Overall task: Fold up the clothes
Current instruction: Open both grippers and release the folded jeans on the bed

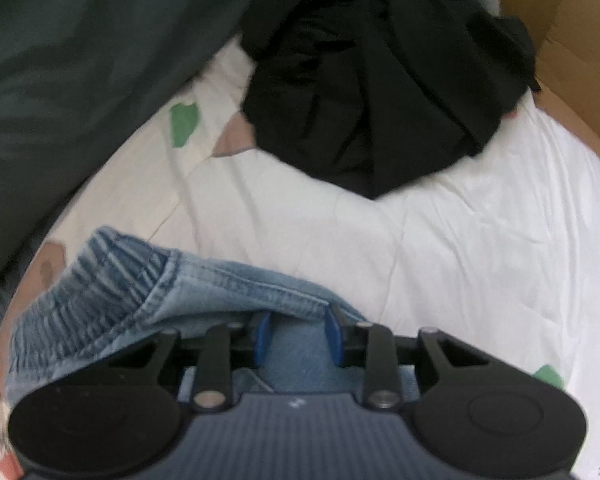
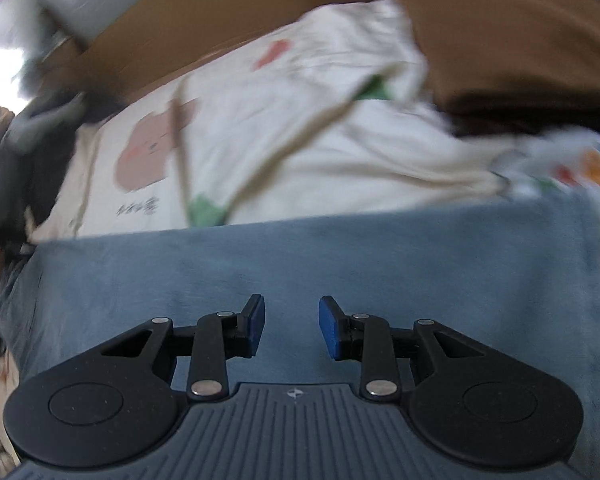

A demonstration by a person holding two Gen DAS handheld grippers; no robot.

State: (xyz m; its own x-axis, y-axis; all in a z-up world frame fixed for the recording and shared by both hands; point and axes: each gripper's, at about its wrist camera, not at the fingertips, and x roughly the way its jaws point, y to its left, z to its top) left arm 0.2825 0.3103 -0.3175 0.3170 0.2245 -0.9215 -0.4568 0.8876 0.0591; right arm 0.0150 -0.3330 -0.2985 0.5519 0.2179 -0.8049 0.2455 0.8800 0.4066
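**Denim piece on the white bedding, both tools over it**

While the left tool (image 1: 298, 338) stands low over the light blue denim garment (image 1: 148, 300), its two blue pads are apart and the elastic waistband edge of the denim passes over their tips; whether the pads press the cloth I cannot tell, because the fold hides their tips. The garment lies at the near left part of the white bedding (image 1: 480, 240), which carries green and pink printed shapes. Far from the tool, a crumpled black garment (image 1: 380, 80) rests on the same bedding, well apart from the denim. A dark green cloth (image 1: 68, 60) fills the far left, and a brown cardboard box wall (image 1: 572, 64) stands at the far right.

From the right wrist view, the right tool (image 2: 292, 326) is released: its blue pads are wide apart with nothing between them, and it hangs over a flat, smooth stretch of the denim garment (image 2: 340, 256). Beyond the denim's far edge lies the white bedding (image 2: 320, 140) with a pink printed figure. A brown cloth (image 2: 520, 32) is at the far right, and cardboard (image 2: 220, 12) runs along the far side. This view is blurred.
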